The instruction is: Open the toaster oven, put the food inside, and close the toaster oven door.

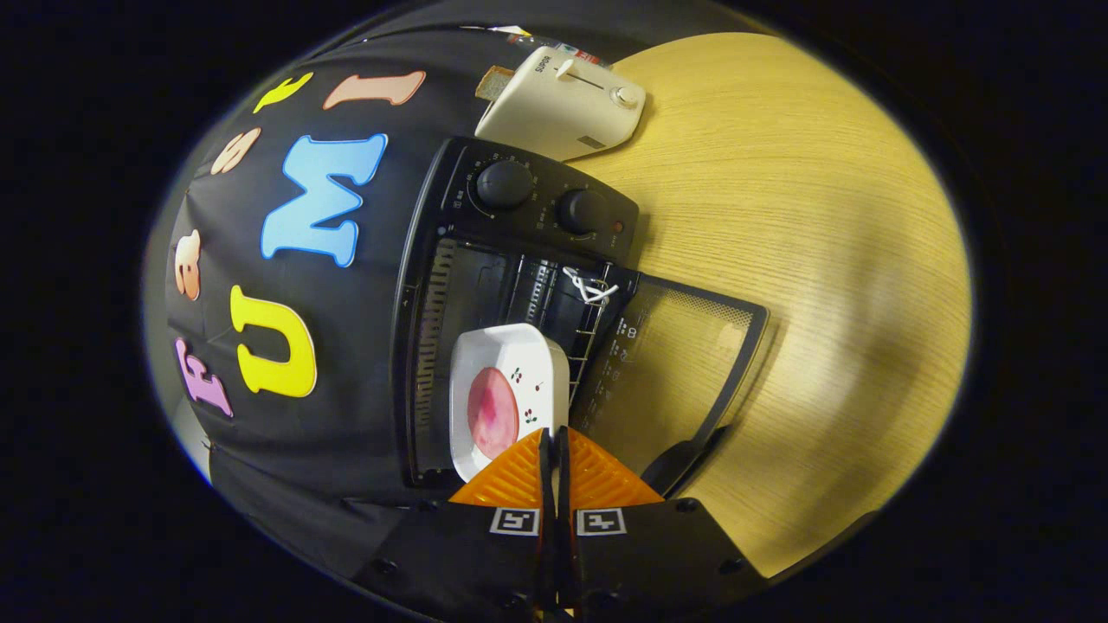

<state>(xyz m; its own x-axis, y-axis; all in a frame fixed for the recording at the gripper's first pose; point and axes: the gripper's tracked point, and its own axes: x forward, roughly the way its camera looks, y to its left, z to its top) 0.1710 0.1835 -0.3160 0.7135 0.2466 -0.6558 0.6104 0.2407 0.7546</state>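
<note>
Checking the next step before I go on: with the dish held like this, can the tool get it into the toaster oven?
Probably yes. The tool is shut on the dish rim, the door is open, and the toaster oven cavity lies just ahead.

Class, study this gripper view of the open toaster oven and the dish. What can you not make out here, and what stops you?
- Tongs: closed at the white dish's rim; the pinch itself is hidden by the fingers.
- Whether the dish rests on the rack: hidden under the dish.
- Toaster oven dial markings: too small.
- Door handle: partly behind the tongs.
- Toaster's slots: face away.
</note>
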